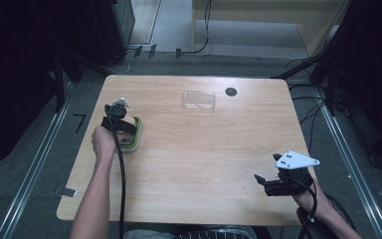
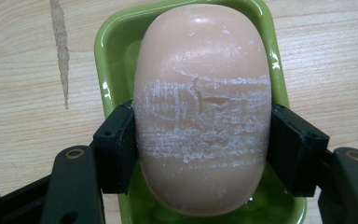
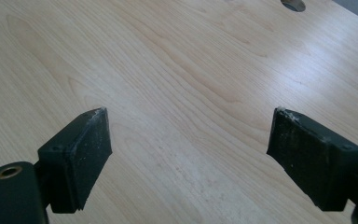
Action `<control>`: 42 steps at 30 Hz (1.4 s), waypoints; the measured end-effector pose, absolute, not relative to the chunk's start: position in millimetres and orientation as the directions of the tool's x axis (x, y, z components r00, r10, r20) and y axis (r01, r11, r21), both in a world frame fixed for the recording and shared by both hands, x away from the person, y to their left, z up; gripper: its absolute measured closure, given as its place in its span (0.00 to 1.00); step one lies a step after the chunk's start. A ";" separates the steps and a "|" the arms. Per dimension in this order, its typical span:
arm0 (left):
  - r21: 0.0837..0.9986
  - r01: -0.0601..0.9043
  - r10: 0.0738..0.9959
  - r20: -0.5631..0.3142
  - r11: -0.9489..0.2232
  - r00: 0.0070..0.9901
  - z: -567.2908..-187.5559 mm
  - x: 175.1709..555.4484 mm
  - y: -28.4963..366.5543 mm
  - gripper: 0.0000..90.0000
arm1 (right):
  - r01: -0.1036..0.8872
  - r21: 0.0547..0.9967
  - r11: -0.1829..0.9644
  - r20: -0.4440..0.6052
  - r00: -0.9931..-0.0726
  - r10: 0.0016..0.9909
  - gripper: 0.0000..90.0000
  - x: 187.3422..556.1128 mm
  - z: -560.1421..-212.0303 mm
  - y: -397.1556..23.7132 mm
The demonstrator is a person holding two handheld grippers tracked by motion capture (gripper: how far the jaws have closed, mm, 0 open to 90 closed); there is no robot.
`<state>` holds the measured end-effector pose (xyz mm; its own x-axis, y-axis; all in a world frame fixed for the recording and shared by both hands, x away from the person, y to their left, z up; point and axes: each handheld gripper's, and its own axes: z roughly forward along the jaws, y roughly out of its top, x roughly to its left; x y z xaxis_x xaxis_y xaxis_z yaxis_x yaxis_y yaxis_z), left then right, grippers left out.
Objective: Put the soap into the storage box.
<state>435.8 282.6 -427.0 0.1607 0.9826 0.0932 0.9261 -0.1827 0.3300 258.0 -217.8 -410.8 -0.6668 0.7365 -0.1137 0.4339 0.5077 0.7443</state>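
A peach-coloured bar of soap (image 2: 203, 107), scuffed white across its middle, lies over a green soap dish (image 2: 114, 60). My left gripper (image 2: 203, 149) is shut on the soap, one jaw pressed against each long side. I cannot tell whether the soap rests in the dish or hangs just above it. In the high view the left gripper (image 1: 121, 124) is at the table's left side, over the green dish (image 1: 138, 130). My right gripper (image 1: 261, 181) is near the front right corner, open, with bare wood between its jaws (image 3: 189, 140).
A clear plastic lid or box (image 1: 198, 100) lies at the back middle of the wooden table (image 1: 204, 149). Beside it is a dark round hole (image 1: 231, 91), also seen from the right gripper (image 3: 293, 4). Cables run across the floor behind the table.
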 end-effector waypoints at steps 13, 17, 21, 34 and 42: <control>0.316 0.932 0.984 0.086 -0.174 0.155 -433.8 437.3 284.2 0.37 | 0.442 0.741 0.505 -0.108 -0.664 0.740 0.15 257.4 -410.7 -218.0; 0.317 0.933 0.985 0.085 -0.172 0.152 -433.9 437.3 284.4 0.37 | 0.441 0.741 0.505 -0.109 -0.664 0.740 0.15 257.5 -410.8 -217.9; 0.317 0.933 0.985 0.085 -0.171 0.152 -433.9 437.2 284.6 0.37 | 0.442 0.741 0.505 -0.109 -0.663 0.740 0.15 257.5 -410.8 -217.9; 0.314 0.935 0.986 0.077 -0.163 0.146 -434.0 436.6 285.7 0.37 | 0.441 0.741 0.506 -0.108 -0.665 0.739 0.15 257.7 -410.8 -217.8; 0.330 0.929 0.985 0.089 -0.167 0.146 -428.2 434.9 284.8 0.32 | 0.443 0.742 0.503 -0.107 -0.663 0.741 0.15 257.6 -410.8 -217.9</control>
<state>434.9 284.8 -428.2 0.1457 0.9853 0.0889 0.9292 -0.1672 0.3295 257.6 -217.9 -410.8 -0.6627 0.7413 -0.1067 0.4431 0.5030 0.7421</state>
